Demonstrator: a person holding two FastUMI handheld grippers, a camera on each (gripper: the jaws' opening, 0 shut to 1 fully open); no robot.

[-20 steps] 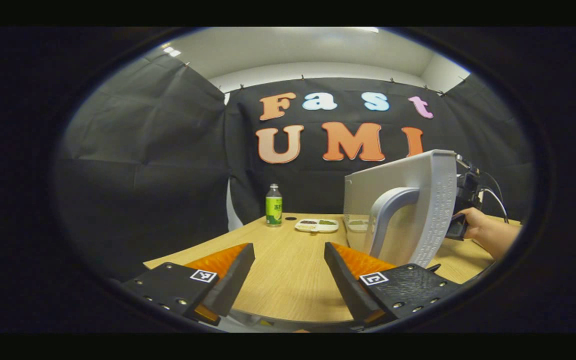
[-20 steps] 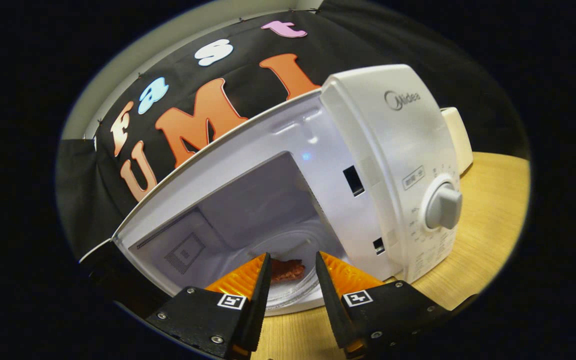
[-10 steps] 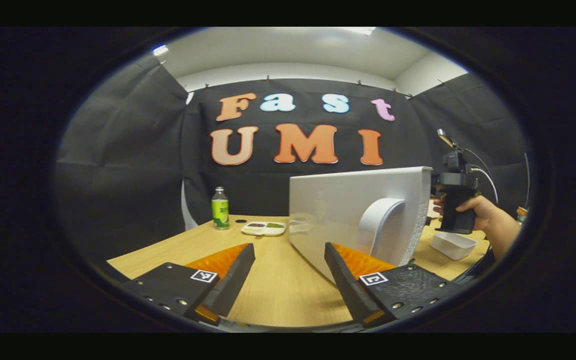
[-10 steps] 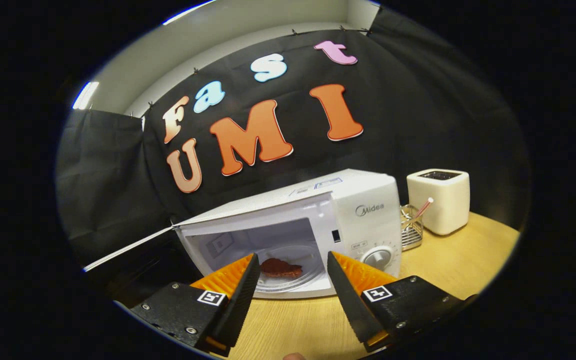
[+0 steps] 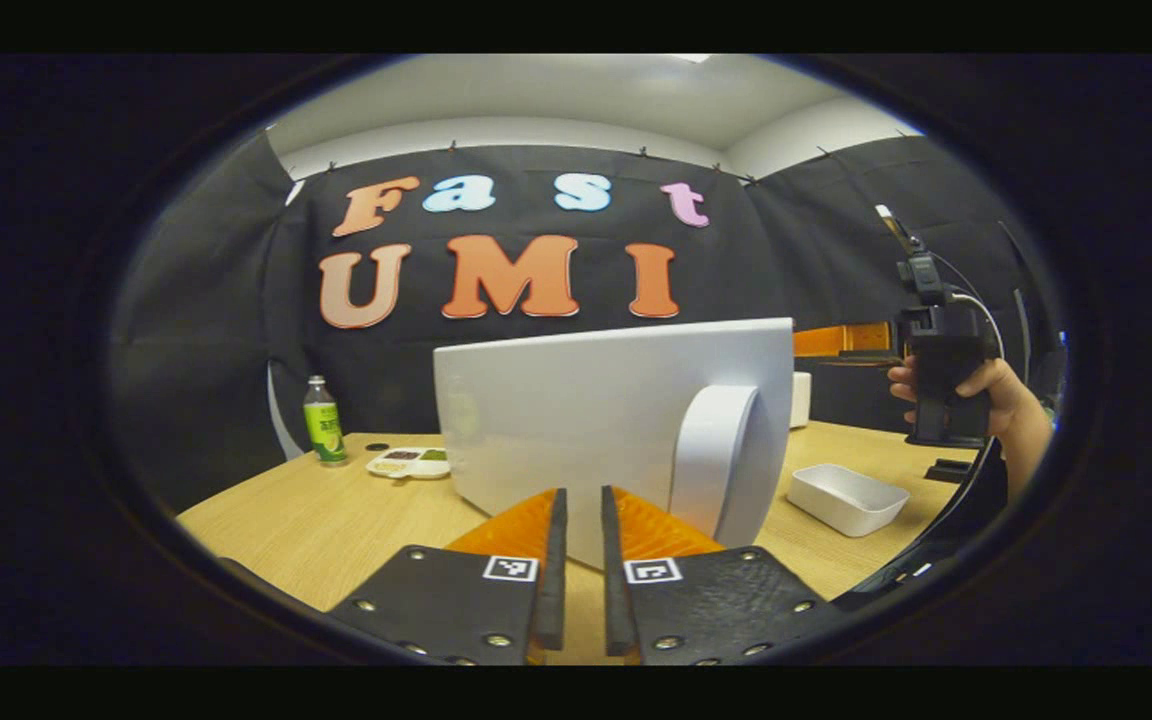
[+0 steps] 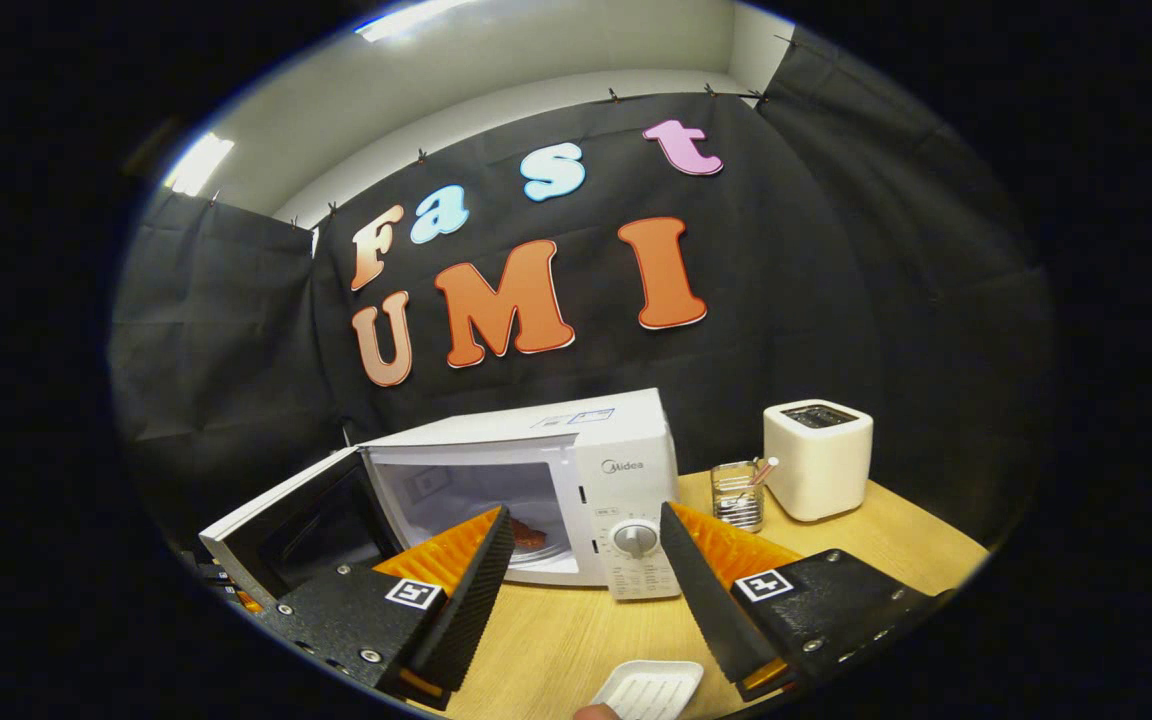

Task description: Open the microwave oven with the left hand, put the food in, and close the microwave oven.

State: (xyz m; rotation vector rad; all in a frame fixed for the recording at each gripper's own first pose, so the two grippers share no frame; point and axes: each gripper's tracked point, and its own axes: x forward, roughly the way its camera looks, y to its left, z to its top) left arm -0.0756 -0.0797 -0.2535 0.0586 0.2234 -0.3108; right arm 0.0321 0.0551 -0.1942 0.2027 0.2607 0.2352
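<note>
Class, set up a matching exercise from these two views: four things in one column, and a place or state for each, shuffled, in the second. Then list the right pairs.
Things
1. microwave door
2. food
3. left hand-held gripper
4. toaster

Places or states
A. inside the microwave cavity
B. fingers nearly together, holding nothing
C. swung open
D. on the table, right of the microwave, past a wire holder

Pairs: 1-C, 2-A, 3-B, 4-D

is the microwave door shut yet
No, the microwave door stands swung open to the side, with the food visible inside the cavity.
</note>
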